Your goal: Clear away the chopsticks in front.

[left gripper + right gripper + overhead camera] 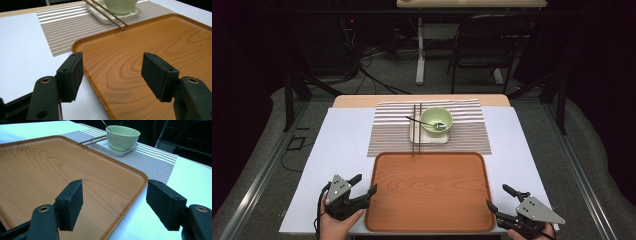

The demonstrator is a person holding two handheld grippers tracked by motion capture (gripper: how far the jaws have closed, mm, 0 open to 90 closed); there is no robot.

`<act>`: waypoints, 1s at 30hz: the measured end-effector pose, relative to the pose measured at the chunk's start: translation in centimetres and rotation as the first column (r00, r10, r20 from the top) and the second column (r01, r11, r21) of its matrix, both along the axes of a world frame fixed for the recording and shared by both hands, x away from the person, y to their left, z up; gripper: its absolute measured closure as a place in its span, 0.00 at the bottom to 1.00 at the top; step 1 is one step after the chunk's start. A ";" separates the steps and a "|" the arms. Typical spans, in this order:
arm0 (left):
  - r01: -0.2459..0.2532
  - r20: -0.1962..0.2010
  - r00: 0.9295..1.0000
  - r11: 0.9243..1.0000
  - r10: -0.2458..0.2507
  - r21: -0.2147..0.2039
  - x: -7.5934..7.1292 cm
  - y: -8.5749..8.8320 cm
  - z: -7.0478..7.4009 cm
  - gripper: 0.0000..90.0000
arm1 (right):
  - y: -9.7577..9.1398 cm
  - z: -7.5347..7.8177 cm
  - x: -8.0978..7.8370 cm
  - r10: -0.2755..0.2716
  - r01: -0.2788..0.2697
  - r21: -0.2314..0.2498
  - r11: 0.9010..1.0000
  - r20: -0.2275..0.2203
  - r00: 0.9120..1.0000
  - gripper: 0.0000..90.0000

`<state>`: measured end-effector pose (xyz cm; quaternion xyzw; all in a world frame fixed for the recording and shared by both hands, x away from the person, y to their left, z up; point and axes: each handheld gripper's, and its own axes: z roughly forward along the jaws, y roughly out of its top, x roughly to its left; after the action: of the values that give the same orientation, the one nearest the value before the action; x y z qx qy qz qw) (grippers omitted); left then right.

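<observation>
Flanking tray [430, 192], L gripper [364, 186] + R gripper [498, 196] fingers open, empty

From my remote seat this reads as a lab recording bay: black curtains close in around the white-covered wooden table [337, 150], loose cables [377, 75] trail over the grey floor behind it, and a black chair [484, 45] stands beyond it.

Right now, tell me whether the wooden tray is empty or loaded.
Empty. The tray shows bare wood grain all over in the high view; the bowl, its plate and the chopsticks sit on the striped mat beyond it.
</observation>
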<state>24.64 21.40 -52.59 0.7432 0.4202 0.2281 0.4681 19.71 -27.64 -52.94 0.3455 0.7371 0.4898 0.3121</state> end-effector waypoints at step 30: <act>-0.102 -0.069 0.992 0.995 0.101 -0.012 0.4 0.4 0.3 0.37 | -0.1 0.0 -0.2 -0.029 0.029 -0.014 0.999 0.016 0.999 0.32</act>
<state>25.06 21.77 -52.32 0.7247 0.4750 0.2227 0.4468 19.52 -27.72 -52.90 0.3502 0.7330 0.4827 0.3273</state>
